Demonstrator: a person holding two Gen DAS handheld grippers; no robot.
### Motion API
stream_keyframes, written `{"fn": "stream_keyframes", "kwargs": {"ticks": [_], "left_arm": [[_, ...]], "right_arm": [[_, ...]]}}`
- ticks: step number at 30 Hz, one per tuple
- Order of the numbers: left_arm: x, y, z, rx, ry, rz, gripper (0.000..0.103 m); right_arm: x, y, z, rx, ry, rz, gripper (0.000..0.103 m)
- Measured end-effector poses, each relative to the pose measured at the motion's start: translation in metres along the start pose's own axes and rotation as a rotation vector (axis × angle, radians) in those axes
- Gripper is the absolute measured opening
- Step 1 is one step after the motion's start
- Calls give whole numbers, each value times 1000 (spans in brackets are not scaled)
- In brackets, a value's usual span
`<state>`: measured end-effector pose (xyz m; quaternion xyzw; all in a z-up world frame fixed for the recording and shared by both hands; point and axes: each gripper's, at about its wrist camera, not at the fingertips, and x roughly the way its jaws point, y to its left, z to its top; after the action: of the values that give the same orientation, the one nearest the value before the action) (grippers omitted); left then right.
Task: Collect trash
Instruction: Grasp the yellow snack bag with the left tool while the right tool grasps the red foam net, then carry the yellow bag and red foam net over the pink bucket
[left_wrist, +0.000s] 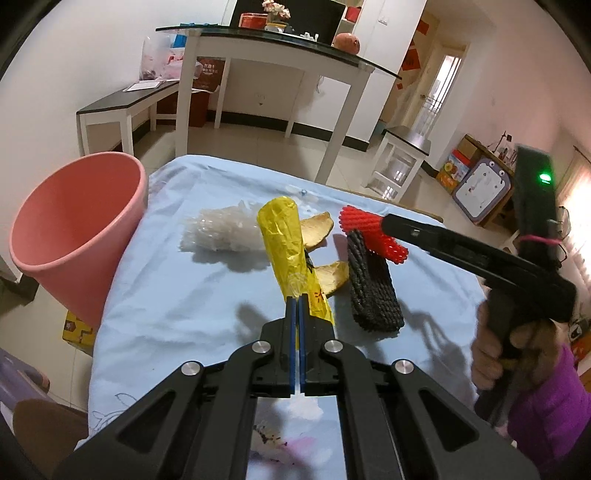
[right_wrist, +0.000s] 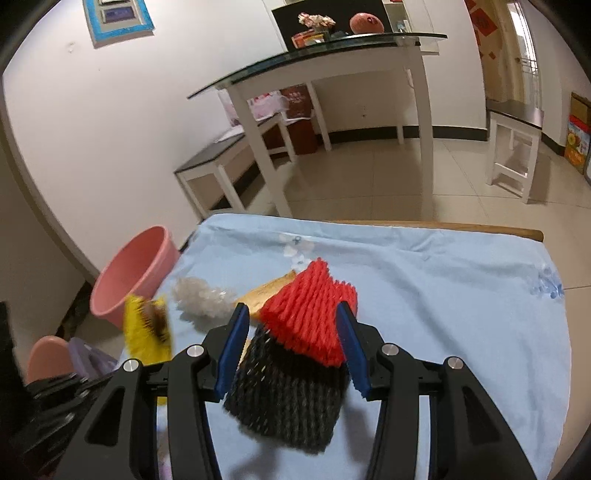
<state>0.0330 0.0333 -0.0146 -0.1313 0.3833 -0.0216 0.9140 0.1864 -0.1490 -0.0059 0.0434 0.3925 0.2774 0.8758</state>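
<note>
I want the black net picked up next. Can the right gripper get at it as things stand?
Probably not directly: the right gripper is open around the red foam net, which lies on the black foam net and covers its far end.

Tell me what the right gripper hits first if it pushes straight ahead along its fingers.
Most likely the red foam net: it sits between the open fingers of the right gripper, overlapping the black net. Whether a finger already touches it is unclear.

A home's living room — tiled floor (right_wrist: 369, 177), glass-topped console table (left_wrist: 280, 38) with flowers (left_wrist: 275, 9), white stool (right_wrist: 513, 147)
</note>
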Motion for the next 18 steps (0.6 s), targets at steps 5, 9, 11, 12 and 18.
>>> {"fn": "stream_keyframes", "kwargs": {"ticks": [5,9,11,12,18], "left_arm": [[-3,0,-3,4,-4,-6,0],[-3,0,-3,4,-6,-10,0],[-4,0,-3,6,-8,-14,0],[-4,-1,-2,8,-11,-16,0],[-10,-1,0,16,-36,-19,0]], "right_arm": [[20,-8,-4,30,68,-30,8],[14,-19,-11,67,70,-22,6],[2,-23,-14,75,45,-19,5],[-4,-24,-14,76,32,-17,5],[-39,-25,-16,86,-34,-5,5]]}}
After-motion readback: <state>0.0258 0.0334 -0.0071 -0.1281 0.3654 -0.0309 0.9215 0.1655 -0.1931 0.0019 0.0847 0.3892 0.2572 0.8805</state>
